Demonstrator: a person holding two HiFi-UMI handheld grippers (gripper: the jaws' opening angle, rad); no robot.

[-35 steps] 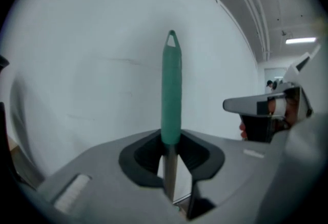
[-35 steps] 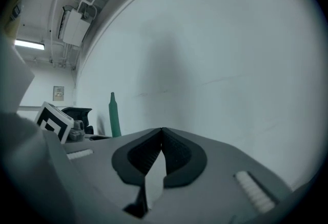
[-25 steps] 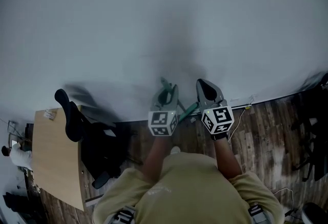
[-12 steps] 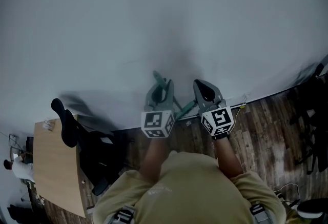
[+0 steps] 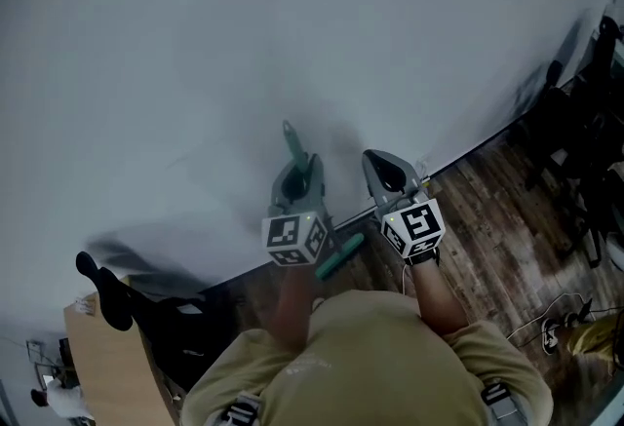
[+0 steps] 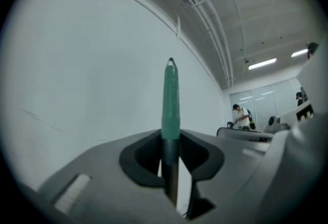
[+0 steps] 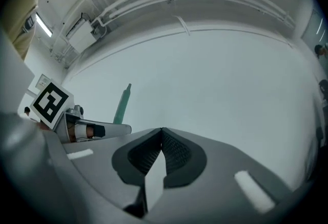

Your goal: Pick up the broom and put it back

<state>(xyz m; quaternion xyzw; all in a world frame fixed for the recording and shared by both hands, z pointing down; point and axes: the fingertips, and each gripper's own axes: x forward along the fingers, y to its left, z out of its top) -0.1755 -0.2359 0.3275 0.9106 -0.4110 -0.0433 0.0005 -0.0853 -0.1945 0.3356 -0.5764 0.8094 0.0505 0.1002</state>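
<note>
**Broom in left gripper, at the wall**

Left gripper (image 6: 170, 152): jaws clenched on the broom (image 6: 170, 97). The dark shaft sits between the pads, and the green grip rises straight above them to a pointed tip. In the head view the green tip stands above this gripper against the white wall (image 5: 244, 44), and another green length shows lower down, between the two forearms. The brush end cannot be made out in any view.

Right gripper (image 7: 161, 131): jaws closed, tips meeting, nothing between them. It sits just beside the left one, to its right, apart from the broom. Its camera sees the green grip off to the left, past the other gripper's marker cube.

Both grippers face the wall, close to where it meets the wood floor (image 5: 487, 210). A black chair (image 5: 175, 336) and a light tabletop (image 5: 93, 370) are at lower left. A person (image 6: 239, 114) stands far off in the left gripper view.
</note>
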